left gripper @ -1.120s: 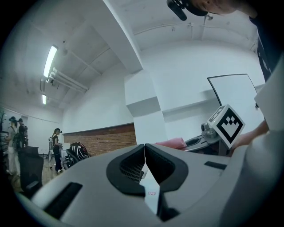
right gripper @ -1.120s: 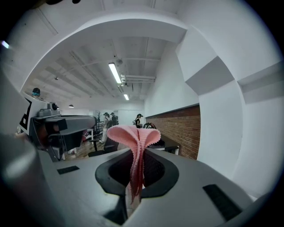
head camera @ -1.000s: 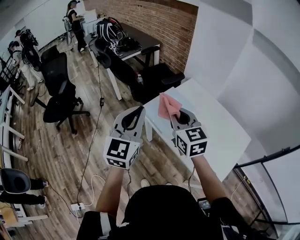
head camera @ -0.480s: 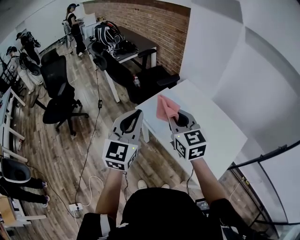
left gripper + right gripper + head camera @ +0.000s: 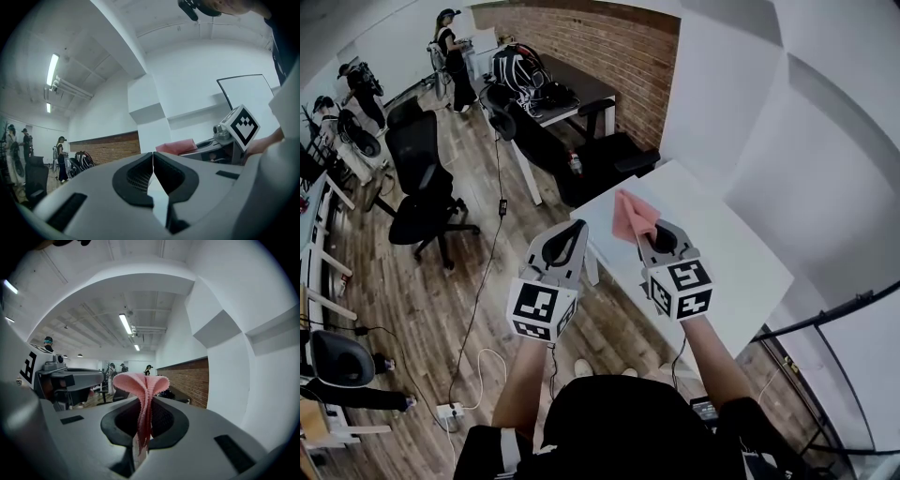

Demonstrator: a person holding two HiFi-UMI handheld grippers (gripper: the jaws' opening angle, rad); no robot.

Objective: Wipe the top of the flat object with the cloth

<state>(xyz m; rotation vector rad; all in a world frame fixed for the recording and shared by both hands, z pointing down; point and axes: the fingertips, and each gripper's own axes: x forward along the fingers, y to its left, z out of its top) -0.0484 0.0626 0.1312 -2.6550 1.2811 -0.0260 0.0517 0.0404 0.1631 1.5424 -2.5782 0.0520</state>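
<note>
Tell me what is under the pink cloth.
The top of the white table, by the head view. The cloth, pinched in the right gripper, covers the patch right beneath it; whether they touch cannot be told.

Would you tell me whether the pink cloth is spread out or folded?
Folded: the pink cloth is pinched in the right claw, and its doubled layers loop out above the jaws.

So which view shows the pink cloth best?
The right gripper view: the pink cloth sits centred and close, pinched in the right gripper. The head view shows it small above the white table; the left gripper view catches only a pink edge.
</note>
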